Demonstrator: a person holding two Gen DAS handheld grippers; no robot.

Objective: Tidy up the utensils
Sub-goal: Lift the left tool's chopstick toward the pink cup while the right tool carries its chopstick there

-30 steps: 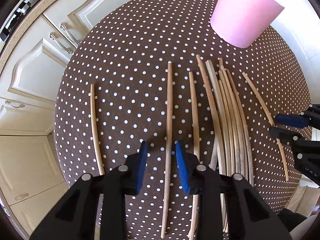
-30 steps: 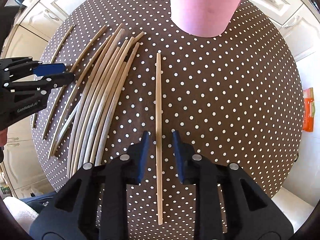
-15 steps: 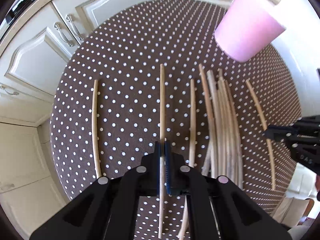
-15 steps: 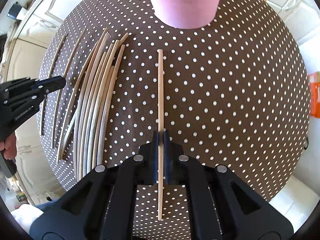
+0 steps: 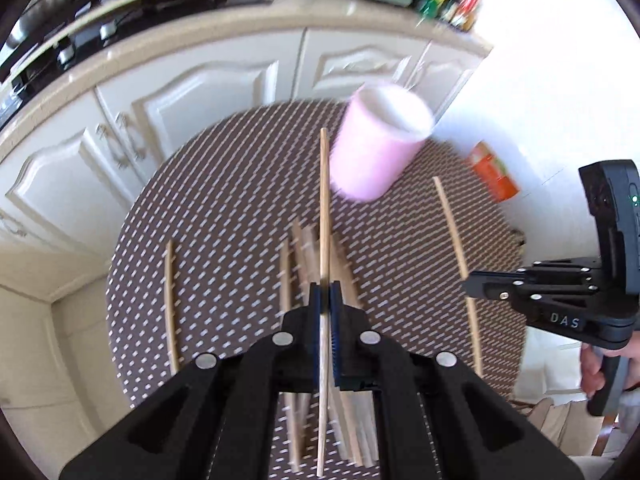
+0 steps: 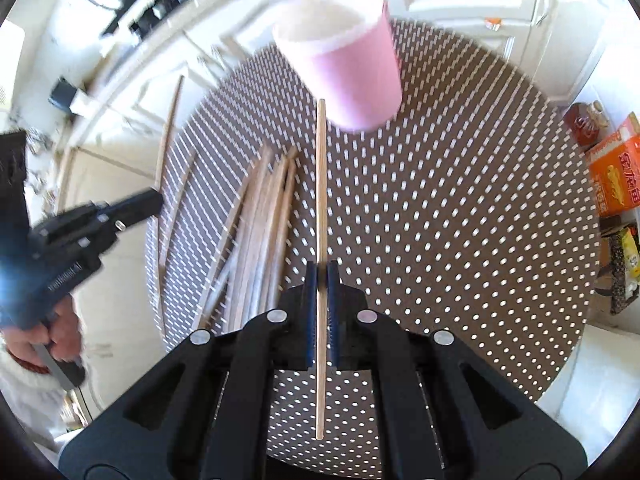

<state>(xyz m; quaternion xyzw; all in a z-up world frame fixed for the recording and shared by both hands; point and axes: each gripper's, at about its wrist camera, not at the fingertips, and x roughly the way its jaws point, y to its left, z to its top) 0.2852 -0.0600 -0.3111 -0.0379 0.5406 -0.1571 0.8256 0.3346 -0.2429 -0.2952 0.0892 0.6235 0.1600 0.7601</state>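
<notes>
Presently the left gripper point(image 5: 325, 300) is clamped on one stick point(image 5: 324, 208), and the right gripper point(image 6: 321, 280) on another stick point(image 6: 320, 184), both raised above the dotted table point(image 6: 460, 220). More sticks point(image 6: 260, 224) lie left; a pink cup point(image 6: 344, 68) stands far. White cabinets point(image 5: 192, 92) behind.

Two downward wrist views, shared table point(image 5: 224, 184)

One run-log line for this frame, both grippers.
left gripper: shut on chopstick | right gripper: shut on second chopstick | pink cup: upright
</notes>
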